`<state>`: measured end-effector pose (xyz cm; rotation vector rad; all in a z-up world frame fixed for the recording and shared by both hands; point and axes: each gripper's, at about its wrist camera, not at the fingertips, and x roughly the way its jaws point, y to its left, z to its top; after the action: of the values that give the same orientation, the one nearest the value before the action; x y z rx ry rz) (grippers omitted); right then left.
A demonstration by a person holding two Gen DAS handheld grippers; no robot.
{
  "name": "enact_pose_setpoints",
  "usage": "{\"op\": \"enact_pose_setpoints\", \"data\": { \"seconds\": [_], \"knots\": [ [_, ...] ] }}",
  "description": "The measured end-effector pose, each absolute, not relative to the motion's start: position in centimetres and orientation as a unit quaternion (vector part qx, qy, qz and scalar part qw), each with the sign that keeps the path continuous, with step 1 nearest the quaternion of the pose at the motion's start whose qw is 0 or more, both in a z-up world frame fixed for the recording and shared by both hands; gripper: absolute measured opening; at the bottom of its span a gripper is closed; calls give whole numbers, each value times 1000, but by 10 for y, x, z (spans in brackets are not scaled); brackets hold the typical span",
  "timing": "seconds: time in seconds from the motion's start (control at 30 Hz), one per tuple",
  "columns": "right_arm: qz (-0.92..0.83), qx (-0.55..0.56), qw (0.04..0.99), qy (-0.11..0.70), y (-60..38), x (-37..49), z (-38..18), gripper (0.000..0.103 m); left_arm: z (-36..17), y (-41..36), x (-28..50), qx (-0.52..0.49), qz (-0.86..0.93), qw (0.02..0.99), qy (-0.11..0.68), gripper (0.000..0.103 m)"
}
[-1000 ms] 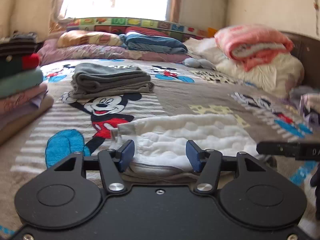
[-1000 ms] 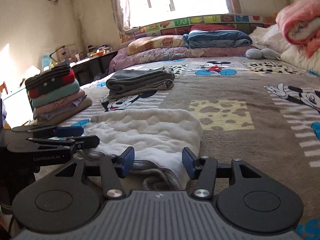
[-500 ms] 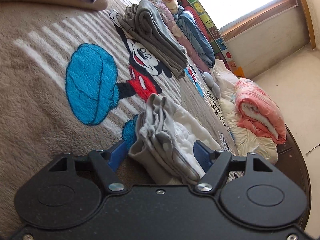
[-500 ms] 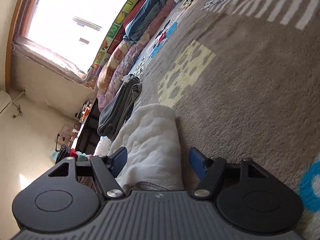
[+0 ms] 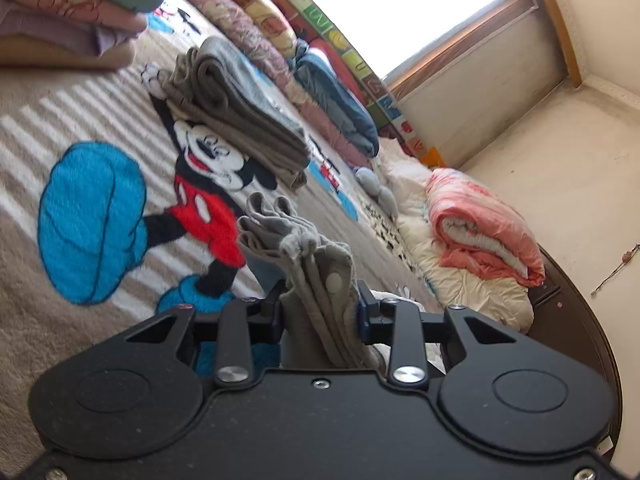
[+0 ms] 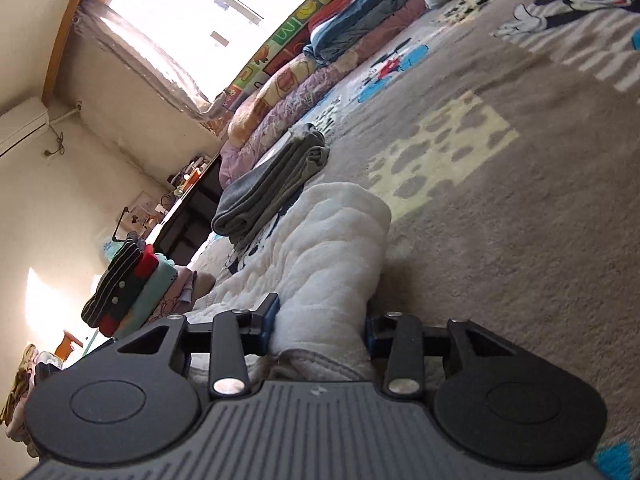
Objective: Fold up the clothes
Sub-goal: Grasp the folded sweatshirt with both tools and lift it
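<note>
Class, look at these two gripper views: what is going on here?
A person is folding clothes on a bed with a handheld gripper in each hand. The left gripper has just closed on the grey layered end of a fleece garment; the right gripper has just closed on its white fluffy end. The garment lies on the Mickey Mouse blanket. A folded grey garment and a stack of folded clothes sit nearby.

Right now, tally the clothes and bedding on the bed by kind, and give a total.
White fleece garment, held at both ends: 1
Folded grey garment: 1
Stack of folded clothes: 1
Rolled pink quilt: 1
Folded blue blanket: 1
Total: 5
</note>
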<state>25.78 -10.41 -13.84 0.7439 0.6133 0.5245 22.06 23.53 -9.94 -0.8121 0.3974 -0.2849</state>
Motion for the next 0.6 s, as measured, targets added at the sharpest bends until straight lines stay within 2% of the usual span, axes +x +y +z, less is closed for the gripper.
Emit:
{"op": "enact_pose_setpoints", "data": {
  "seconds": [0.07, 0.13, 0.17, 0.2, 0.27, 0.3, 0.37, 0.43, 0.47, 0.53, 0.57, 0.6],
  "knots": [
    [268, 353, 860, 253, -104, 266, -122, 40, -94, 237, 220, -392, -134, 895, 162, 31],
    [275, 328, 874, 229, -101, 274, -110, 40, -102, 240, 232, -389, -105, 892, 206, 37],
    [271, 318, 877, 239, -98, 284, -111, 46, -109, 242, 237, -396, -95, 884, 231, 56],
    [267, 307, 879, 249, -95, 294, -111, 56, -118, 245, 241, -404, -85, 874, 255, 64],
    [248, 321, 860, 310, -95, 312, -129, 63, -134, 250, 251, -418, -66, 854, 304, 64],
    [235, 333, 844, 348, -97, 321, -142, 61, -133, 253, 251, -430, -70, 848, 303, 66],
    [242, 362, 830, 348, -104, 321, -156, 61, -132, 258, 252, -439, -79, 845, 296, 71],
    [246, 392, 819, 339, -110, 320, -163, 61, -137, 258, 256, -437, -77, 844, 302, 70],
    [248, 397, 817, 338, -111, 321, -164, 60, -139, 258, 259, -432, -75, 846, 304, 66],
    [249, 393, 818, 339, -109, 321, -165, 56, -137, 253, 262, -413, -78, 855, 305, 53],
    [249, 390, 819, 339, -107, 321, -166, 52, -138, 251, 263, -407, -82, 857, 304, 42],
    [252, 390, 819, 338, -106, 321, -167, 47, -138, 250, 264, -410, -85, 857, 302, 38]
  ]
}}
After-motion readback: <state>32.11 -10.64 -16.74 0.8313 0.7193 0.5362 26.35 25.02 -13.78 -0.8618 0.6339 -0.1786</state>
